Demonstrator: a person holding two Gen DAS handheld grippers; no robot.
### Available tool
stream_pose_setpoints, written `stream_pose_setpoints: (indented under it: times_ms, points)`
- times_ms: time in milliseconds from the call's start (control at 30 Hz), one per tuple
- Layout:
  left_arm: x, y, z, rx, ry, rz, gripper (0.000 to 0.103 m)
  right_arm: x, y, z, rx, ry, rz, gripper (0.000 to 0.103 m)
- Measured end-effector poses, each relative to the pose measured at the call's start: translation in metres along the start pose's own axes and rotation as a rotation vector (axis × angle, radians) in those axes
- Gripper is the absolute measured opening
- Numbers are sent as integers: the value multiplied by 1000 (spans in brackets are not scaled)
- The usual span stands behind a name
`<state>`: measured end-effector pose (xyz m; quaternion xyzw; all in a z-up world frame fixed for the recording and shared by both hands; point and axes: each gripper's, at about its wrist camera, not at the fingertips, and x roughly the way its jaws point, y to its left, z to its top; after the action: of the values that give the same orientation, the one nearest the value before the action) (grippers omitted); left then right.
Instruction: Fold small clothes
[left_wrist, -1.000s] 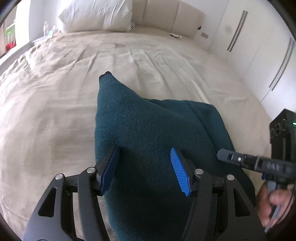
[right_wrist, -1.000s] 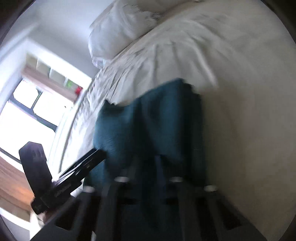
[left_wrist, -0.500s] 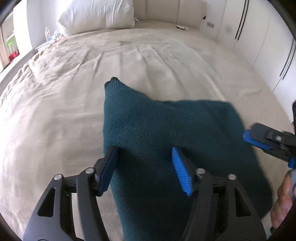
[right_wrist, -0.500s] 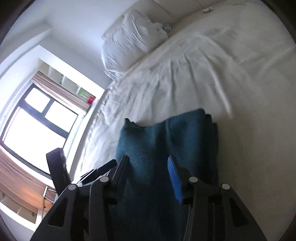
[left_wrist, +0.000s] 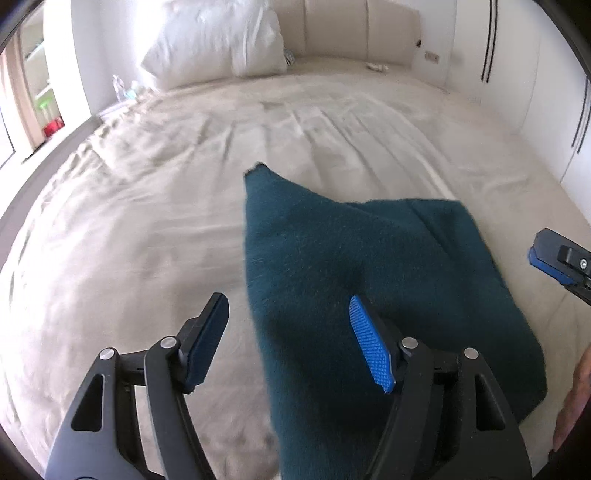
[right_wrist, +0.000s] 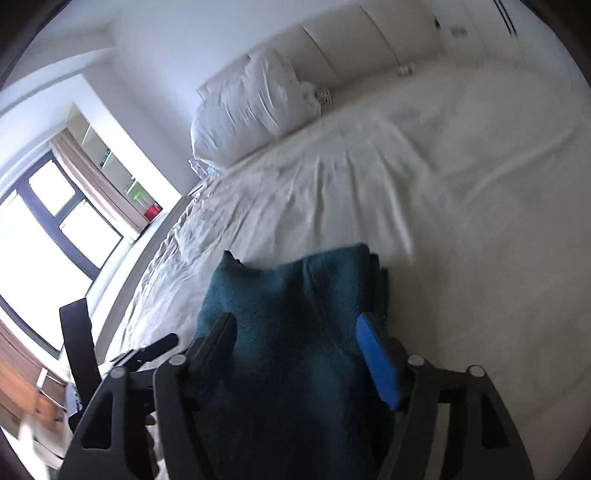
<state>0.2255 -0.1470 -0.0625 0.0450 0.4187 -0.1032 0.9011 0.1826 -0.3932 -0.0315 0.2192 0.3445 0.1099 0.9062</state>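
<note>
A dark teal knitted garment (left_wrist: 351, 266) lies folded on the beige bed sheet (left_wrist: 129, 229), one corner pointing toward the pillows. My left gripper (left_wrist: 288, 332) is open and empty above the garment's near left edge; its right finger is over the cloth, its left finger over the sheet. My right gripper (right_wrist: 299, 354) is open and empty above the garment (right_wrist: 295, 295), fingers spread over it. The right gripper's tip (left_wrist: 554, 258) shows at the right edge of the left wrist view, beside the garment.
A white pillow (left_wrist: 218, 40) lies by the padded headboard (left_wrist: 351, 33) at the far end. White wardrobe doors (left_wrist: 554, 92) stand to the right. A window (right_wrist: 48, 229) and shelves are on the left, beyond the bed's edge.
Both grippers have drawn back from the garment, which now lies flatter on the bed. The left gripper has shifted left, so its left finger is over the sheet. The right gripper has moved off to the right.
</note>
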Motion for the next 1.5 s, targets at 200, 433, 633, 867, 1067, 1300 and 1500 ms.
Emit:
stream_pose_setpoints:
  times_ms: [200, 433, 633, 867, 1067, 1300, 1500]
  points:
    - [-36, 3, -15, -27, -34, -2, 70, -25, 20, -10, -41, -31, -24, 73]
    - [-50, 5, -16, -32, -56, 10, 80, -27, 27, -9, -54, -54, -65, 83]
    - [-27, 45, -16, -143, 18, -80, 82, -17, -11, -4, 54, 35, -35, 86]
    - [25, 63, -12, -236, 240, -294, 82, 54, -50, -10, 175, 318, 7, 68]
    - [44, 52, -4, -237, 311, -398, 50, 76, -34, -13, 102, 371, 18, 44]
    - [16, 48, 3, -191, 274, -373, 29, 56, -10, -5, 19, 329, -13, 24]
    - [-55, 66, -5, -166, 180, -339, 27, 13, 39, -8, -58, 265, 55, 24]
